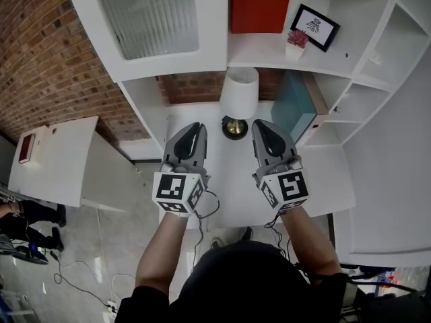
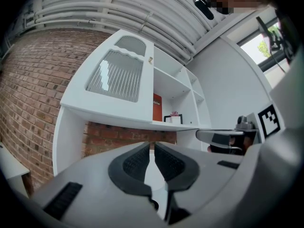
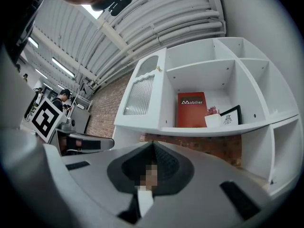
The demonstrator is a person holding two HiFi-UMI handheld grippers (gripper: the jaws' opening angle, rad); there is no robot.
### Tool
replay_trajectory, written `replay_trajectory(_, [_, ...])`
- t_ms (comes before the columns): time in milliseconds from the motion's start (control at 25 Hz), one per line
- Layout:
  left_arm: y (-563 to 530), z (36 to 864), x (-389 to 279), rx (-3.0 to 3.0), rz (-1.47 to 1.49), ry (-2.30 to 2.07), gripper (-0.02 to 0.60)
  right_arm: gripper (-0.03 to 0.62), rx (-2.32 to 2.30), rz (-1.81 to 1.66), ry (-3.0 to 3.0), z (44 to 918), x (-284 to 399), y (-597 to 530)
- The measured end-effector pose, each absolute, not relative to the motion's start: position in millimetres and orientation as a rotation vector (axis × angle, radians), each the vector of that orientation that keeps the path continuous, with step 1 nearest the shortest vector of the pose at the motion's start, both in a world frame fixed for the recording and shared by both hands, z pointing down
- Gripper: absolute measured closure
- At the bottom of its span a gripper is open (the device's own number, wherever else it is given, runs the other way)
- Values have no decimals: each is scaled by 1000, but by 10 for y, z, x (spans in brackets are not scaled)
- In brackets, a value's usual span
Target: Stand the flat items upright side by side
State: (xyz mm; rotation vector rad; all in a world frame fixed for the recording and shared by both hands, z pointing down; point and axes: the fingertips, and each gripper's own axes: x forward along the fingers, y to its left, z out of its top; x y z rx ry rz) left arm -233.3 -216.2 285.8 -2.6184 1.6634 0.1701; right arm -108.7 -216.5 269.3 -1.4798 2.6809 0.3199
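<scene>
My left gripper and right gripper hang side by side over the white desk, both shut with nothing between the jaws. They point at the white shelf unit. A red book stands upright on the shelf above the desk. It also shows in the left gripper view and the right gripper view. A teal flat item leans against the right wall of the desk alcove, with a brown one behind it. In their own views the left gripper and right gripper show closed jaws.
A white-shaded lamp with a brass base stands on the desk between and just beyond the grippers. A framed picture and a small potted plant sit beside the red book. A low white cabinet stands to the left; cables lie on the floor.
</scene>
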Motion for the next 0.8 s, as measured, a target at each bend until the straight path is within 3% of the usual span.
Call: replay_trajectory(800, [-2149,2898,-2404,-2643,188,1642,549,594,-1513,291,2668,2736,-1095,-2190])
